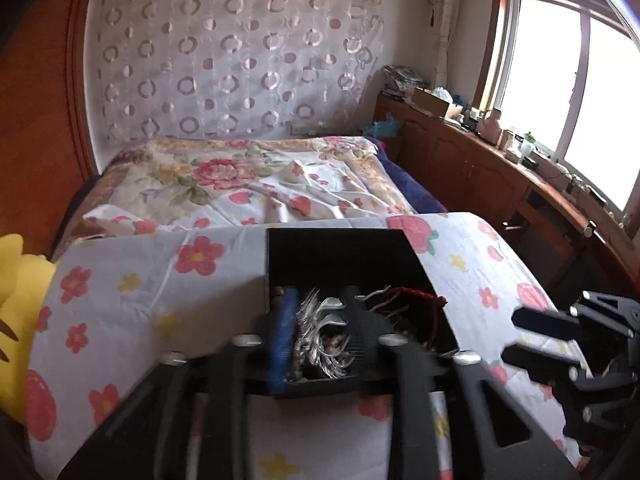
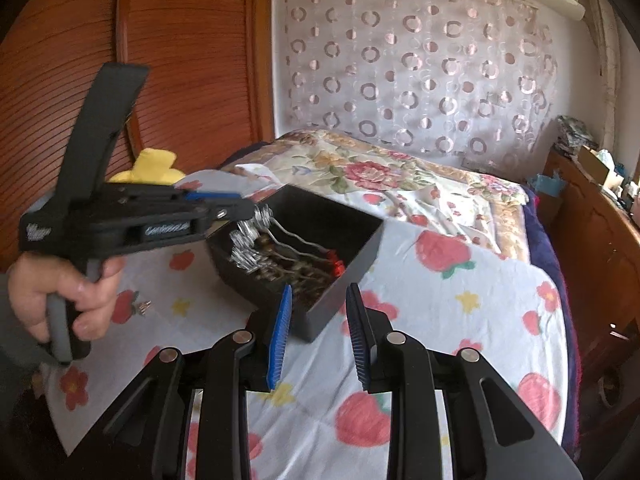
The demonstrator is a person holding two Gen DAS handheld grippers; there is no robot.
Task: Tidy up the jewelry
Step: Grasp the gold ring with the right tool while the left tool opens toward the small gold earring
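A black open box point(image 2: 352, 256) sits on a floral cloth point(image 2: 460, 304) and holds a tangle of silver jewelry point(image 2: 256, 236) and a red cord point(image 1: 424, 300). My left gripper point(image 1: 320, 332) reaches into the box, its blue pads closed around a silver piece point(image 1: 320, 320); it also shows in the right wrist view point(image 2: 248, 212) above the box's left end. My right gripper point(image 2: 318, 332) is open and empty just in front of the box's near corner. It appears in the left wrist view point(image 1: 524, 336) at the right. Two small earrings point(image 2: 142, 308) lie on the cloth left of the box.
A bed with a floral quilt point(image 1: 224, 176) lies behind the cloth. A yellow soft toy point(image 2: 150, 166) sits at the left near a wooden wardrobe point(image 2: 180, 60). A wooden counter point(image 1: 500, 160) with clutter runs under the window at the right.
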